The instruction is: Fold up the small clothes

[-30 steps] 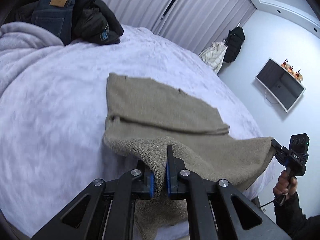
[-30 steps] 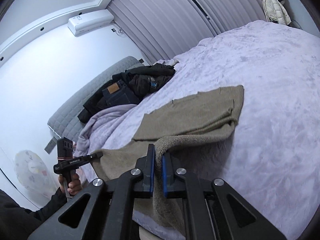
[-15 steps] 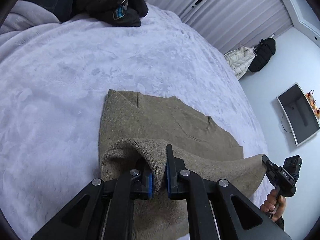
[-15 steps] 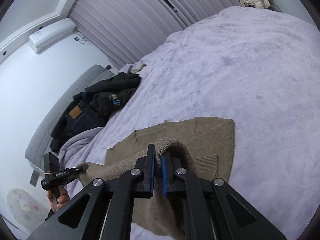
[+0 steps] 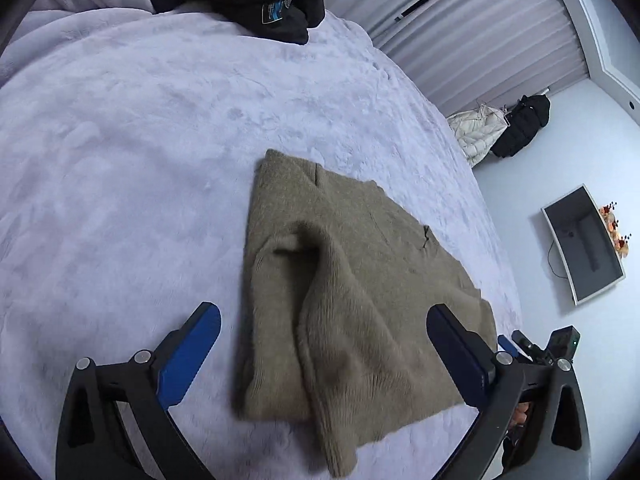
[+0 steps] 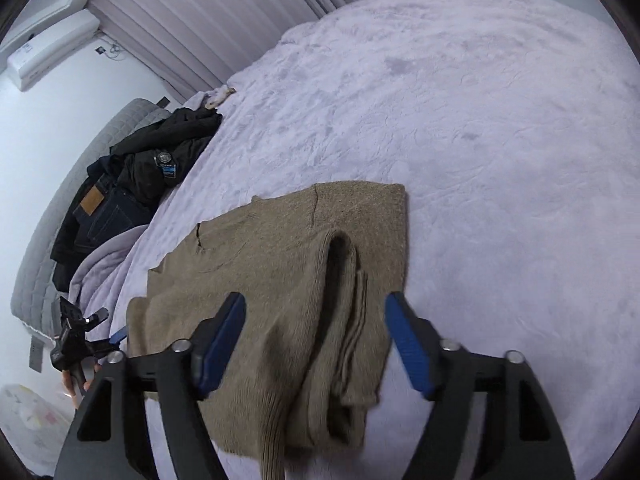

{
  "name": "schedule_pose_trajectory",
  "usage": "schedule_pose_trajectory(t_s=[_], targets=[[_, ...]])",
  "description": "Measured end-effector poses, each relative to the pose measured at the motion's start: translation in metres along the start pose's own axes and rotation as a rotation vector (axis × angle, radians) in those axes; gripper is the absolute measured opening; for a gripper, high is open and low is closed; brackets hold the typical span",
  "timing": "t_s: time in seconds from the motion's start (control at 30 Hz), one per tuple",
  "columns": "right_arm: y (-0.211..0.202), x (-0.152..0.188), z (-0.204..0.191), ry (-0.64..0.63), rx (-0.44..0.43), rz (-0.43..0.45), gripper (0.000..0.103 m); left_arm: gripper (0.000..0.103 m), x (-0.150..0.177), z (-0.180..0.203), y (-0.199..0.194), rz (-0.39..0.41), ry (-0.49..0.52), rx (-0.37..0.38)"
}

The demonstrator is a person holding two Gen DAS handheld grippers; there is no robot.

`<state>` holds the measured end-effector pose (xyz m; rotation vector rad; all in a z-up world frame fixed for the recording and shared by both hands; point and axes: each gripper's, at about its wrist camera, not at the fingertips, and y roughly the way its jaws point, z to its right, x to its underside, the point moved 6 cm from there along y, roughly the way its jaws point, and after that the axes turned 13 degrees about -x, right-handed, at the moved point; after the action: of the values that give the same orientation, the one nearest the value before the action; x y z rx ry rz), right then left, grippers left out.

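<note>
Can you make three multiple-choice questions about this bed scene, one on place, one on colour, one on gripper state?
1. Where does the pile of dark jeans and black jacket lie?
A. on the floor
B. at the bed's far edge by the grey headboard
C. on the sweater

2. What colour is the folded knit sweater?
A. olive-tan
B. red
C. white

3. How do the left gripper and right gripper stand?
A. both shut on cloth
B. one open
C. both open

B: the pile sits beside the headboard.
A: tan knit on the lilac blanket.
C: fingers spread, holding nothing.

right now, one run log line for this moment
left gripper: open | right gripper: open | sweater: folded over, lying free on bed
</note>
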<state>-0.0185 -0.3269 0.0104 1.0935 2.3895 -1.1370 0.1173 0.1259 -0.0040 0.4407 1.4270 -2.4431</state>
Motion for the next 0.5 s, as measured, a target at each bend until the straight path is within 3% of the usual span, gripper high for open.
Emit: schedule_pose_trajectory(t_s=[0.13,0.2,0.3,0.33,0.4,0.43,0.47,0.5], targets=[[-0.03,0.034,-0.027,-0.075,-0.028,-0.003,0.077,0.103,0.048,0.013,-0.011,-0.01,0.111,-0.075],[-0.027,0.052,-0.037,-0.083,-0.049,-0.046,0.077,0.103,0.069,0.026,-0.004,-0.035,0.154,-0.058],[-0.009,0.074,-0.041,-0.091,-0.042,-0.127,0.064,0.103,0.083,0.038,0.017,-0.085,0.165,-0.054],[0.0,0.078,-0.038,-0.079,-0.035,-0.152,0.055,0.102,0.083,0.039,0.025,-0.1,0.156,-0.063],[0.016,0.082,-0.031,-0.037,-0.048,-0.192,0.04,0.085,0.078,0.04,0.033,-0.117,0.129,-0.063],[0.023,0.083,-0.029,-0.019,-0.064,-0.205,0.019,0.052,0.076,0.041,0.032,-0.134,0.122,-0.05],[0.026,0.083,-0.029,-0.009,-0.073,-0.211,0.014,0.022,0.075,0.044,0.03,-0.166,0.117,-0.024],[0.024,0.079,-0.033,-0.016,-0.081,-0.199,0.012,0.015,0.074,0.045,0.025,-0.173,0.117,-0.014]])
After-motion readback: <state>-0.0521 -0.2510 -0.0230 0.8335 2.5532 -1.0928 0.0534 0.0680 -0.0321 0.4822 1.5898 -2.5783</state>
